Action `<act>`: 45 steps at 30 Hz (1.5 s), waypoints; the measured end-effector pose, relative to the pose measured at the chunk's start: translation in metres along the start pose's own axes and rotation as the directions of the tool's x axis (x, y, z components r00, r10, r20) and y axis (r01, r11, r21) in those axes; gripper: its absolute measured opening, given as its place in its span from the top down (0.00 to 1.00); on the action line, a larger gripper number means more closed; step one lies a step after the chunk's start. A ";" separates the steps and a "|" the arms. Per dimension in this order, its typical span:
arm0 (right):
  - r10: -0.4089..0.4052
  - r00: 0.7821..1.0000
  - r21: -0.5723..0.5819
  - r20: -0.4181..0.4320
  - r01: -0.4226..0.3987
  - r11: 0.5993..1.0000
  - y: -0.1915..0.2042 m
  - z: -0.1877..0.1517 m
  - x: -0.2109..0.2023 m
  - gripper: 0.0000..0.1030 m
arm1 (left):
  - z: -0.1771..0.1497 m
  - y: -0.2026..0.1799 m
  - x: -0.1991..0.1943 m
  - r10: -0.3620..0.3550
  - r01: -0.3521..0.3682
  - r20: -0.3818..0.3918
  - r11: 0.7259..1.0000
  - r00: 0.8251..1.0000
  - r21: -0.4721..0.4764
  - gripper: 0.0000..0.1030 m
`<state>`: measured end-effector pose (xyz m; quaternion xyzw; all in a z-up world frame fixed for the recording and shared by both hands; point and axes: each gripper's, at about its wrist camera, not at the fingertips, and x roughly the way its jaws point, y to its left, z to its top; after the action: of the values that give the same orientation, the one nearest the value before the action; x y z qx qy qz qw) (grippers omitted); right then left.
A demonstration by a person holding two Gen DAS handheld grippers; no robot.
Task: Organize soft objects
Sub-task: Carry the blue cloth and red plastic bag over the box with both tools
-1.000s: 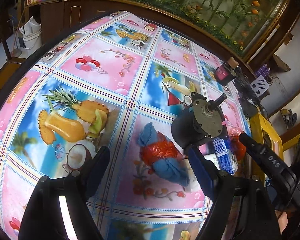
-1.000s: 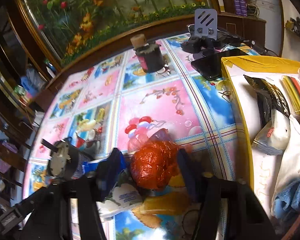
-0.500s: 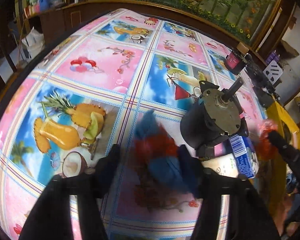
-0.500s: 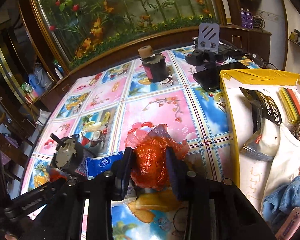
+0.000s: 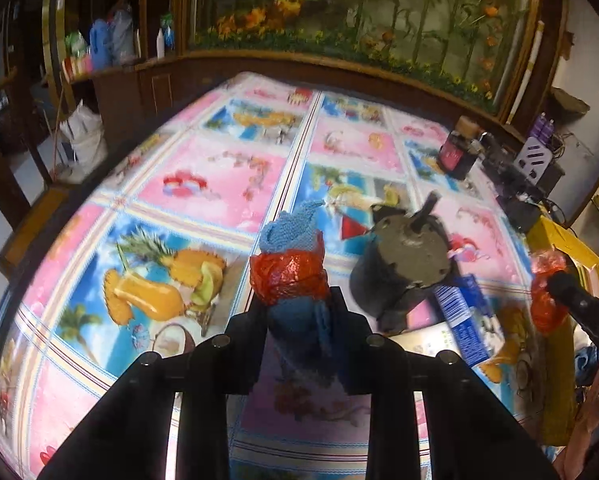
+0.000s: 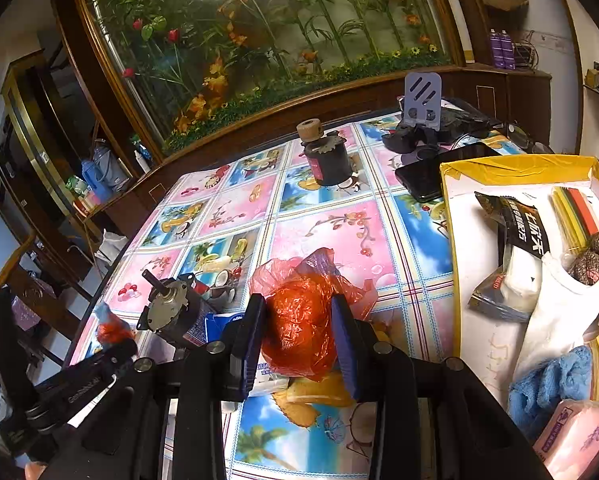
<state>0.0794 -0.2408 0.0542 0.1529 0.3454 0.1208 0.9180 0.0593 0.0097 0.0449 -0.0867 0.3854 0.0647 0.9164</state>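
A blue cloth bundle (image 5: 287, 256) wrapped in red plastic stands up between the fingers of my left gripper (image 5: 297, 312). Its jaws are closing and the pads press on the bundle's lower blue part, just above the patterned tablecloth (image 5: 203, 184). My right gripper (image 6: 299, 332) is shut on a crumpled red plastic bag (image 6: 295, 300), held a little above the table. In the right wrist view the left gripper (image 6: 111, 352) shows at the lower left with its bundle (image 6: 109, 326). A yellow-rimmed box (image 6: 515, 168) at the right holds a blue towel (image 6: 551, 384), a white bag and snack packets.
A grey motor (image 5: 403, 268) lies on a blue-and-white packet (image 5: 459, 312) between the two grippers. A dark jar with a cork lid (image 6: 327, 160), a black phone (image 6: 423, 176) and a phone stand (image 6: 423, 96) sit at the far end. Chairs stand at the table's left.
The left gripper closed on the blue and red bundle that lay on the cloth and raised it upright. The right gripper tightened on the red bag and lifted slightly.
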 end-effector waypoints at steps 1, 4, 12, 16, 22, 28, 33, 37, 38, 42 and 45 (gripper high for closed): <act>0.002 1.000 0.001 0.000 -0.002 1.000 0.000 0.001 0.000 0.65 | -0.001 -0.005 -0.006 -0.008 0.007 0.029 1.000 1.000 0.020 0.73; 0.001 1.000 0.000 0.008 -0.001 1.000 0.000 0.001 -0.002 0.65 | -0.002 -0.018 -0.018 -0.048 0.043 0.077 0.997 0.996 0.063 0.73; -0.021 0.998 0.011 0.058 0.020 1.000 -0.005 0.006 -0.014 0.65 | -0.013 -0.054 -0.026 -0.133 0.121 0.074 0.980 0.988 0.157 0.73; -0.034 0.996 0.046 0.088 0.030 0.998 -0.017 0.012 -0.023 0.65 | -0.019 -0.072 -0.024 -0.180 0.170 0.040 0.968 0.983 0.184 0.73; -0.042 0.992 0.117 0.117 0.028 0.993 -0.042 0.020 -0.036 0.65 | -0.027 -0.098 -0.023 -0.224 0.216 0.013 0.953 0.975 0.212 0.73; -0.133 0.975 0.200 0.179 0.096 0.975 -0.079 0.035 -0.062 0.65 | -0.035 -0.140 -0.027 -0.306 0.300 -0.018 0.919 0.952 0.256 0.73; -0.166 0.970 0.308 0.179 0.105 0.946 -0.125 0.042 -0.079 0.65 | -0.040 -0.176 -0.036 -0.367 0.358 -0.025 0.888 0.930 0.289 0.73; -0.171 0.970 0.366 0.171 0.099 0.925 -0.152 0.043 -0.087 0.65 | -0.043 -0.200 -0.039 -0.397 0.389 -0.039 0.869 0.917 0.307 0.73; -0.173 0.970 0.376 0.172 0.097 0.921 -0.158 0.043 -0.090 0.65 | -0.044 -0.204 -0.039 -0.399 0.391 -0.041 0.866 0.916 0.311 0.73; -0.192 0.963 0.401 0.189 0.103 0.910 -0.175 0.044 -0.102 0.65 | -0.047 -0.220 -0.040 -0.415 0.408 -0.051 0.851 0.908 0.331 0.73; -0.208 0.959 0.421 0.193 0.110 0.901 -0.186 0.044 -0.108 0.65 | -0.050 -0.235 -0.037 -0.422 0.421 -0.075 0.841 0.903 0.340 0.73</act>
<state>0.0511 -0.4569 0.0820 0.3241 0.2640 -0.0481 0.9072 0.0425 -0.2316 0.0626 -0.0058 0.3606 -0.2074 0.9093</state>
